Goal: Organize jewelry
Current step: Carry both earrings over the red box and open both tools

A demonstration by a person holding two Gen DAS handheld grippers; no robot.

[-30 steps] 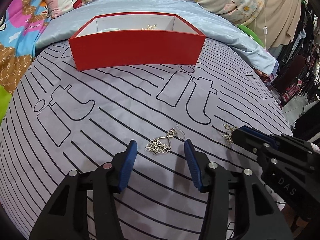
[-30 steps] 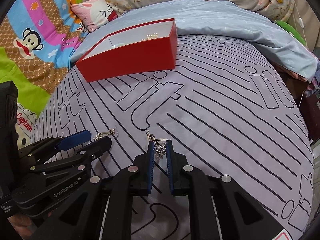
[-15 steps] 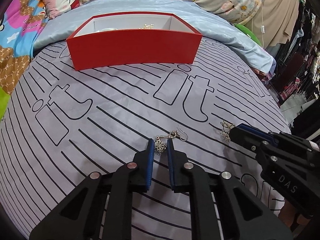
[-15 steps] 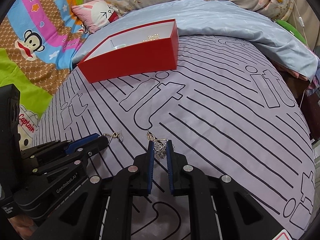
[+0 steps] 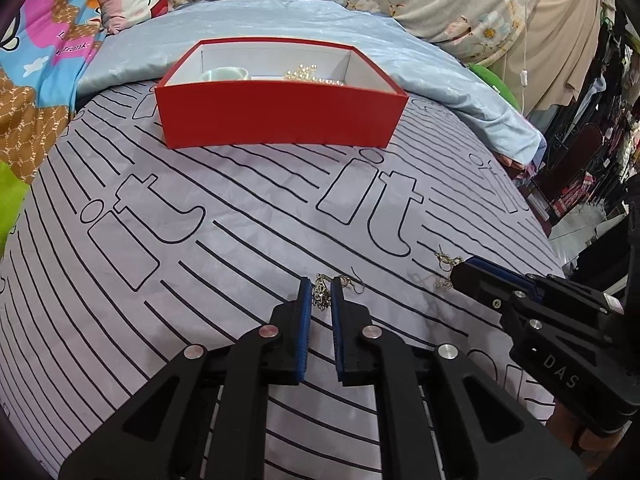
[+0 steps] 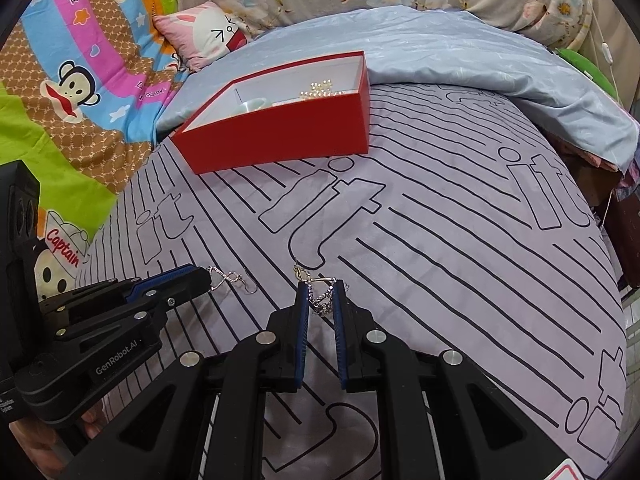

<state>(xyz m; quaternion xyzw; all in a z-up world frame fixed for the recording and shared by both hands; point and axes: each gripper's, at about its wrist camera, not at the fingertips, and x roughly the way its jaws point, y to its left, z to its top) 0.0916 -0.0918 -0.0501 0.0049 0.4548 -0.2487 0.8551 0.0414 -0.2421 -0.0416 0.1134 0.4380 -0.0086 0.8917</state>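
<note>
I count two silver filigree drop earrings, one (image 5: 321,295) pinched in my left gripper, the other (image 6: 322,298) in my right. One open red rectangular cardboard box (image 5: 280,126) sits on one lilac bedsheet with black stripes (image 5: 224,216). Inside the box I make out one pale green bangle (image 5: 224,75) and one cluster of pearly beads (image 5: 306,73). One pink bunny-face pillow (image 6: 208,34).

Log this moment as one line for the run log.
left claw: shut on silver earring | right claw: shut on second earring | red box: open, beads and pale ring inside | next: likely carry to box
</note>
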